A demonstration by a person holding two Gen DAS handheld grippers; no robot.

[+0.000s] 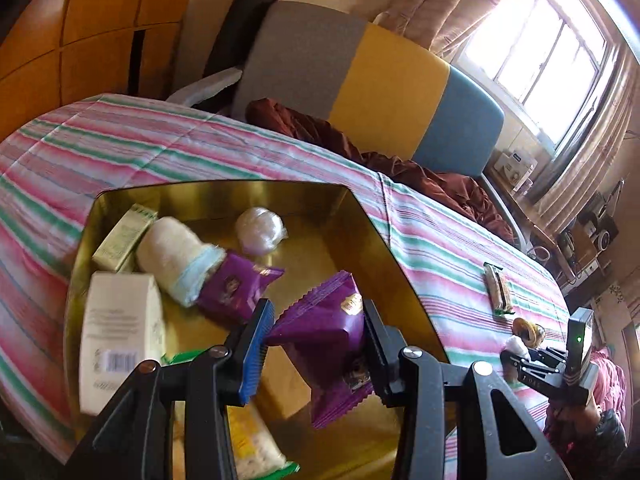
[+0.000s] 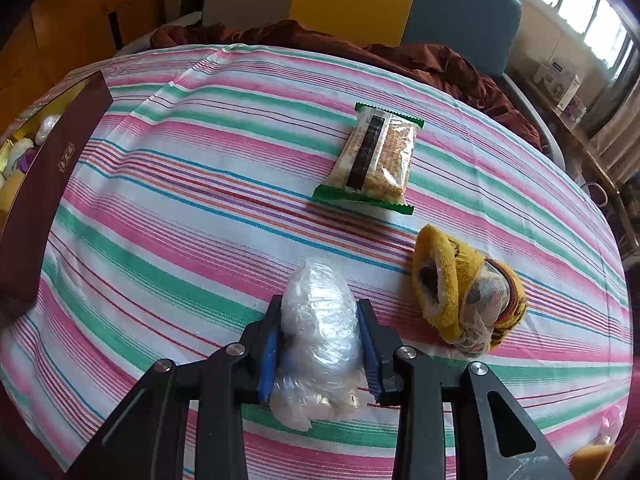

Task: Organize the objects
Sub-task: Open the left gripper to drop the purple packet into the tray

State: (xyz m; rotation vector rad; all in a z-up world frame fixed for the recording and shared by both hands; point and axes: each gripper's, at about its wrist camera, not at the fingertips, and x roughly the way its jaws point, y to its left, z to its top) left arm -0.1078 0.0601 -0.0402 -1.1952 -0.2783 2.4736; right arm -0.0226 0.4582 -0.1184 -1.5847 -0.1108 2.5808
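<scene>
Left gripper [image 1: 316, 354] clamps a purple snack packet [image 1: 326, 344] above the gold tin [image 1: 368, 216]; packet hangs tilted, could slip or land on the second purple packet [image 1: 236, 286]. Right gripper [image 2: 320, 342] is closed on a clear plastic-wrapped bundle [image 2: 320, 336] on the striped cloth [image 2: 180, 208]; slick wrap may squirm loose. Labels too blurred to read.
</scene>
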